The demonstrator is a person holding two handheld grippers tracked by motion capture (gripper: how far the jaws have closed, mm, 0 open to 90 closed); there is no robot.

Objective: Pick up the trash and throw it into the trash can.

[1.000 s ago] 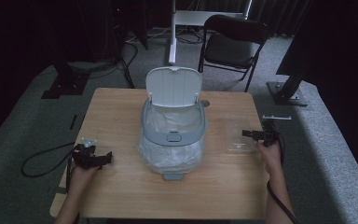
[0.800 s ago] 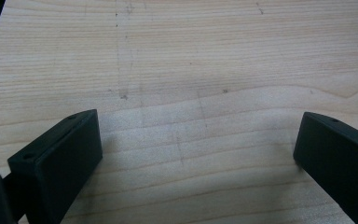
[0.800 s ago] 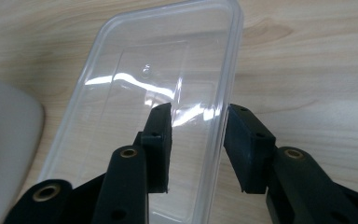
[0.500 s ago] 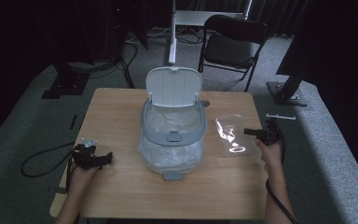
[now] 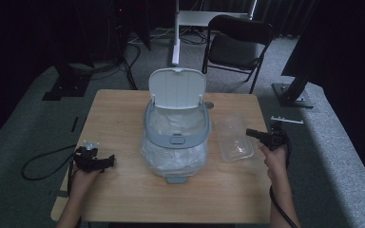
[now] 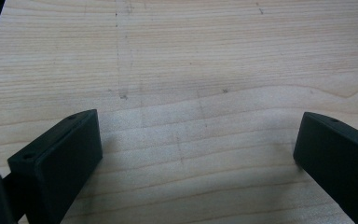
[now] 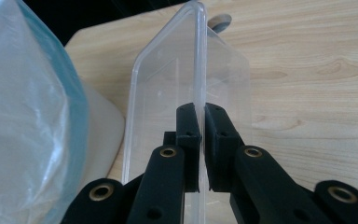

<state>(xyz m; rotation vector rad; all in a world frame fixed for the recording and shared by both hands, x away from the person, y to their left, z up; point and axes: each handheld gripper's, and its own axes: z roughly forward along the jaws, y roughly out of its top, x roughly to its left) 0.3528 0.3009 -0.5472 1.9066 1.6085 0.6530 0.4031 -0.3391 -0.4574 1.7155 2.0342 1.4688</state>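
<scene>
Right gripper (image 7: pixel 200 140) pinches clear container (image 5: pixel 235 137) wall (tilted up); left gripper (image 6: pixel 196 158) rests wide.

1 bin (image 5: pixel 176 137), 1 tub (image 5: pixel 234 137) (clear plastic)

I work in a dark studio or lab: black curtains (image 5: pixel 38 28) and a folding chair (image 5: pixel 235 45) beyond my desk (image 5: pixel 123 114), floor cables (image 5: pixel 123 61), stand bases (image 5: pixel 292 92) on grey carpet.

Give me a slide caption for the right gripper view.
Right tool clamped on the rim of a clear plastic container, beside the bag-lined bin.
</scene>
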